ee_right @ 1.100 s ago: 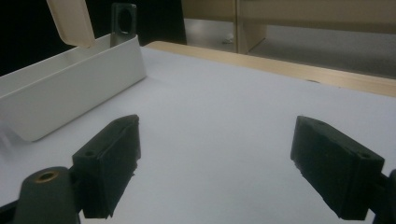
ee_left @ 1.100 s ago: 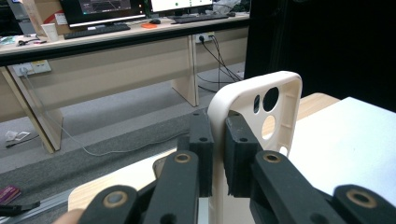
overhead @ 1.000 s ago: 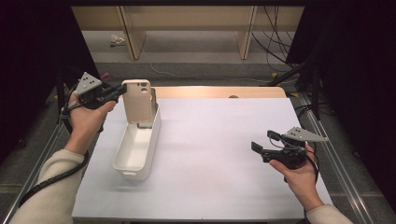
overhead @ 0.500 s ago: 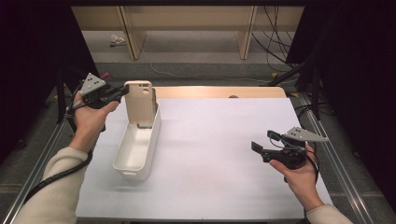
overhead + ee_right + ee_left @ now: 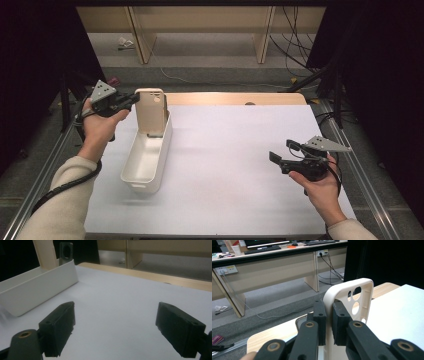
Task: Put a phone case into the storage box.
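White sheeting covers the table (image 5: 240, 165), with a strip of bare wood along its far edge and dark curtains on both sides; beyond it I see grey floor, desk legs and loose cables.

My left gripper (image 5: 131, 98) sits at the far left corner of the sheet, held level in my left hand (image 5: 100, 125). Its jaws pinch the edge of a cream phone case (image 5: 151, 110), one pad on each face of the case wall. In the left gripper view the case (image 5: 352, 300) stands upright between the pads, its camera cut-outs near the top and its open side turned toward the table's middle. From above, the case stands on end at the far end of a long white bin (image 5: 147, 160), its lower end down inside the bin; I cannot tell whether it rests on the bottom.

That bin lies lengthwise along the left side of the table, its near end well short of the near edge. It looks bare apart from the case.

My right gripper (image 5: 282, 152) is near the right edge, well apart from the bin, resting in my right hand (image 5: 320, 187) just above the sheet. Its jaws are spread wide with nothing between them; the right gripper view shows white sheet between the two pads, with the bin (image 5: 37, 290) off to its left.
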The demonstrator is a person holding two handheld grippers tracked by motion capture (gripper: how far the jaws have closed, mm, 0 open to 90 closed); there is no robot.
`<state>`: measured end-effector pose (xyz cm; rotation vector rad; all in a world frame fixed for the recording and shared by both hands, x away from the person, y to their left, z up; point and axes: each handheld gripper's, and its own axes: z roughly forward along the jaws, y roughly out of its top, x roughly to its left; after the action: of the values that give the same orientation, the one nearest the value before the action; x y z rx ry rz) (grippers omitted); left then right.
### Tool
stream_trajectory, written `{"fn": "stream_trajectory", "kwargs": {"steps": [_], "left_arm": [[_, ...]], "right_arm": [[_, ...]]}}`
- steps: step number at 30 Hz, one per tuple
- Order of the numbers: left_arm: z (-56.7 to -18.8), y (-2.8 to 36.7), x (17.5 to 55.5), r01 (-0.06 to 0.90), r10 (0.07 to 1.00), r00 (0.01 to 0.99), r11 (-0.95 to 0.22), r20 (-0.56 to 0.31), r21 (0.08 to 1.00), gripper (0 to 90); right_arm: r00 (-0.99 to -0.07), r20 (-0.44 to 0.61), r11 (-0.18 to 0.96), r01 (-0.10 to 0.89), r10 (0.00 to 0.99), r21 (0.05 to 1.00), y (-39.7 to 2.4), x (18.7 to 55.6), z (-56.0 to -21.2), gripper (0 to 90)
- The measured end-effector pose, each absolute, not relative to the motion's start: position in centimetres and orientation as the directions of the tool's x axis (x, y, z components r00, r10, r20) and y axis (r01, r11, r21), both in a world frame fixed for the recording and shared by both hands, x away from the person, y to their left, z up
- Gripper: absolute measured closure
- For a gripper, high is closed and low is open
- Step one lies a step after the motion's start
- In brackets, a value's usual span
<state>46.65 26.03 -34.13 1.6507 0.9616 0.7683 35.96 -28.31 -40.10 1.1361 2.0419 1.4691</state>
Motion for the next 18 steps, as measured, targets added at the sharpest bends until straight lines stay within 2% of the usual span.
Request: {"fn": "stream_trajectory", "kwargs": {"steps": [18], "left_arm": [[-36.2, 26.2, 47.6, 0.236, 0.869, 0.495, -0.153, 0.017, 0.96, 82.9]], "right_arm": [[-0.605, 0.148, 0.13, 0.39, 0.782, 0.912, -28.3, 36.0, -40.2, 16.7]]}}
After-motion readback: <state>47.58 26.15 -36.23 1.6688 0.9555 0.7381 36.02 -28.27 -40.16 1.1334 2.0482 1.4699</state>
